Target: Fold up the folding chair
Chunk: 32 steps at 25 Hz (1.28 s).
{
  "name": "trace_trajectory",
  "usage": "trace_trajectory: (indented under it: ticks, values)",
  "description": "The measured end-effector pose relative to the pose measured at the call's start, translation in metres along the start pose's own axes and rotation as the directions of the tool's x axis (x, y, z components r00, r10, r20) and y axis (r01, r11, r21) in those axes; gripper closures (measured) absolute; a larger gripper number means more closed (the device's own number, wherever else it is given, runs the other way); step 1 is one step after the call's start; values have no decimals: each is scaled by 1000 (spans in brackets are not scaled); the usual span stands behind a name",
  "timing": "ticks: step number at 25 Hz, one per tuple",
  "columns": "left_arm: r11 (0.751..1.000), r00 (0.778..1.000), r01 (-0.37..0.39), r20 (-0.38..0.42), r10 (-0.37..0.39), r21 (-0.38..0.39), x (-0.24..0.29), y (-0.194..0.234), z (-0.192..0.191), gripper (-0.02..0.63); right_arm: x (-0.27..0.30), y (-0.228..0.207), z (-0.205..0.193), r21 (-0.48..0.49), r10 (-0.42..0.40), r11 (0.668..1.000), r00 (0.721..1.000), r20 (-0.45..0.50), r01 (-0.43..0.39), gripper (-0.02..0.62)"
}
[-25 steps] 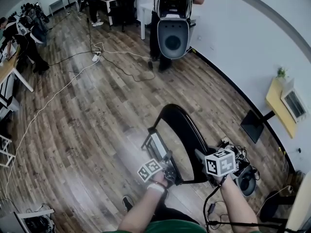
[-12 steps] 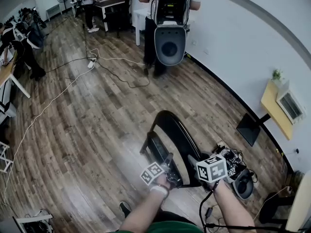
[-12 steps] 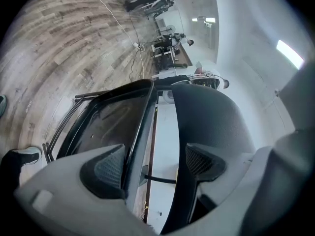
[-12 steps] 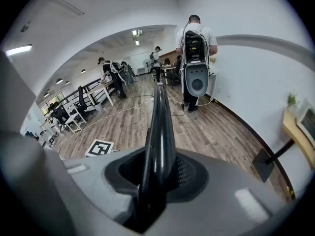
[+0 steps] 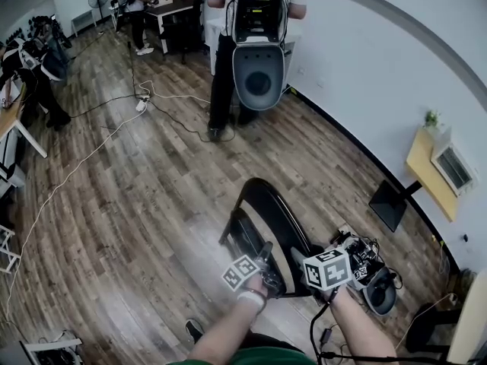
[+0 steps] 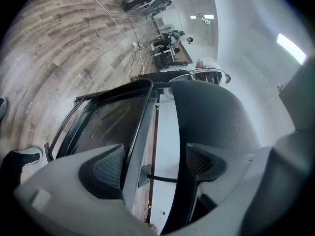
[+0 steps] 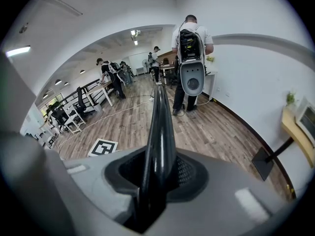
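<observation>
Black folding chair (image 5: 293,223) standing on the wooden floor (image 5: 152,204) right in front of the person, right hand-held gripper (image 7: 160,173) clenched on its curved frame tube, left hand-held gripper (image 6: 152,163) released, 2 jaws spread astride the seat's edge rail.

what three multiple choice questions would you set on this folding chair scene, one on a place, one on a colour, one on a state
1. Where does the folding chair stand? A on a desk; B on the wood floor; C on a shelf.
2. What colour is its frame? A black; B red; C yellow.
3. How is the right gripper? A open and empty; B shut on a cable; C shut on the chair's frame.
Answers: B, the head view shows floor planks all around it; A, the tube is glossy black in the right gripper view; C, its pads press the tube from both sides.
</observation>
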<state>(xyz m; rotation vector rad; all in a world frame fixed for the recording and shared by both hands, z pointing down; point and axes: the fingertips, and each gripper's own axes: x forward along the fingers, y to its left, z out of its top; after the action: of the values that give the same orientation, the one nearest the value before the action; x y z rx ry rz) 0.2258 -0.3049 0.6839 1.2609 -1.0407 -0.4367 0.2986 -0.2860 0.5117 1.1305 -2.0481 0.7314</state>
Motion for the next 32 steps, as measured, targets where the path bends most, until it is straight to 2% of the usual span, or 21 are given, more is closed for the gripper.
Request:
trace_trajectory:
  ticks: [3, 5, 7, 9, 11, 15, 16, 18, 21, 22, 25, 27, 29, 32]
  values:
    - [1000, 1000, 10, -18, -10, 21, 3, -2, -5, 222, -2, -6, -1, 11, -2, 1000, 1000, 1, 2, 489]
    - [998, 999, 28, -42, -25, 63, 4, -4, -8, 222, -2, -8, -1, 11, 0, 1000, 1000, 1, 0, 489]
    - [988, 995, 52, -96, -38, 148, 2, -6, -12, 222, -1, -7, 0, 12, 7, 1000, 1000, 2, -7, 489]
    - [960, 985, 67, -171, -21, 273, -2, -7, -18, 222, 0, -7, 2, 13, 16, 1000, 1000, 0, -16, 489]
    - [930, 977, 68, -212, 10, 360, -11, -8, -17, 222, 1, -11, 4, 12, 17, 1000, 1000, -4, -17, 489]
    - [923, 976, 74, -217, 10, 378, -49, -11, 2, 225, 0, -16, 2, 10, 12, 1000, 1000, -4, -12, 489]
    - [922, 974, 91, -225, -4, 377, -62, -12, 7, 242, 1, -14, 0, 9, 12, 1000, 1000, -2, -12, 489]
    - [908, 969, 133, -243, -36, 398, -90, -18, 15, 325, 4, -9, -5, 9, 17, 1000, 1000, 4, -17, 489]
    - [859, 972, 149, -234, -35, 490, -123, -45, 22, 428, 0, -21, -4, 19, 15, 1000, 1000, 1, -15, 491]
    - [837, 976, 138, -218, -23, 529, -132, -54, 24, 442, -2, -27, -3, 24, 18, 1000, 1000, 0, -18, 491]
    - [750, 990, 52, -131, 47, 659, -168, -60, 37, 535, -7, -36, -5, 33, 30, 999, 1000, -2, -30, 491]
    - [690, 992, -11, -78, 97, 723, -189, -56, 41, 568, -8, -41, -10, 30, 22, 999, 1000, -1, -22, 491]
    - [641, 991, -38, -56, 125, 767, -203, -58, 39, 580, -9, -48, -12, 21, 8, 1000, 1000, 1, -8, 491]
    - [586, 992, -32, -48, 120, 810, -212, -76, 41, 583, -10, -56, -11, 16, -4, 1000, 1000, 2, 4, 491]
